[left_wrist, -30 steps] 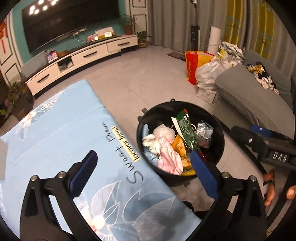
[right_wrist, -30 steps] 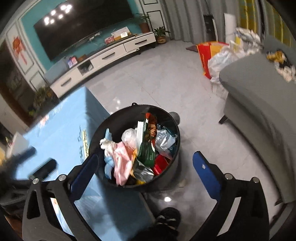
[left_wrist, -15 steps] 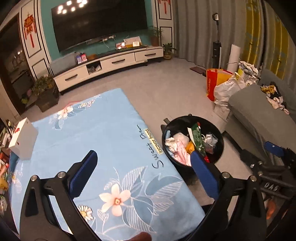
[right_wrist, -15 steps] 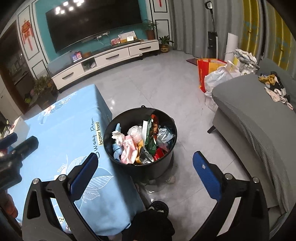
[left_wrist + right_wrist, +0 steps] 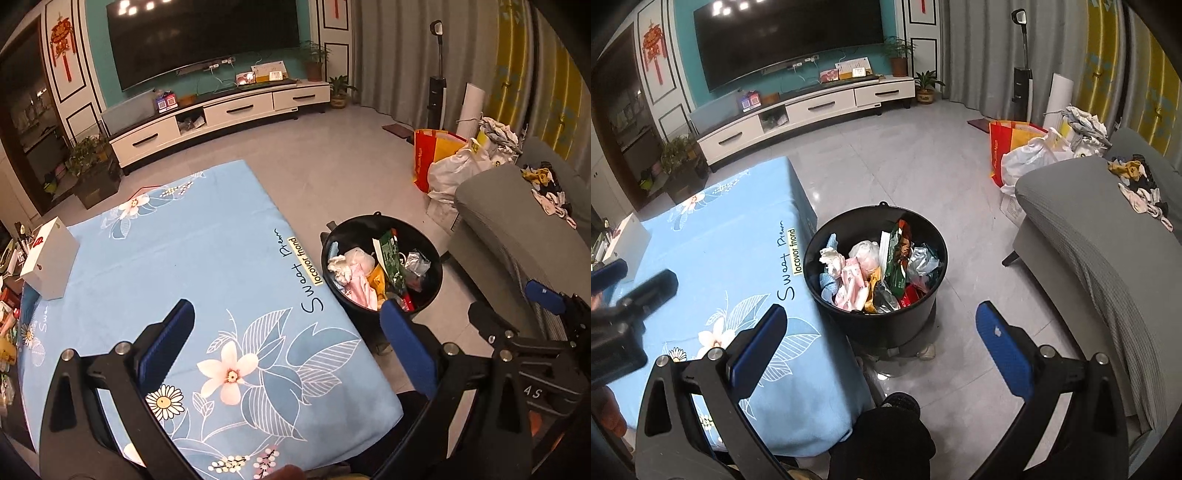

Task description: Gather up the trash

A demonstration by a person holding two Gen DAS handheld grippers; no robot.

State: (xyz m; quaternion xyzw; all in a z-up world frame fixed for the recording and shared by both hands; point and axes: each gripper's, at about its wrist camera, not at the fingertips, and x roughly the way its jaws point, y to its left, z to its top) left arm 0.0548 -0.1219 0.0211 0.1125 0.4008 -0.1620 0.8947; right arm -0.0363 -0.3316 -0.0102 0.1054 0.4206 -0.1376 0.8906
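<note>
A black trash bin (image 5: pixel 925 317) stands on the floor beside the table and holds several wrappers, tissues and bags (image 5: pixel 879 269). The same bin (image 5: pixel 436 291) appears at the right of the left wrist view. My left gripper (image 5: pixel 291 332) hangs open and empty above the blue floral tablecloth (image 5: pixel 184 258). Open and empty too, my right gripper (image 5: pixel 882 332) hovers above and in front of the bin. In the right wrist view the left gripper (image 5: pixel 624 291) shows at the left edge over the table.
A white box (image 5: pixel 50 264) rests at the table's far left. A grey sofa (image 5: pixel 1108 236) with clothes on it stands to the right. Behind the bin are a red bag (image 5: pixel 1001 147) and white bags (image 5: pixel 1030 155). A TV cabinet (image 5: pixel 798 114) lines the far wall.
Both grippers have pulled up and back from the bin, so it looks smaller and more of the table and room shows. Both stay open and empty.
</note>
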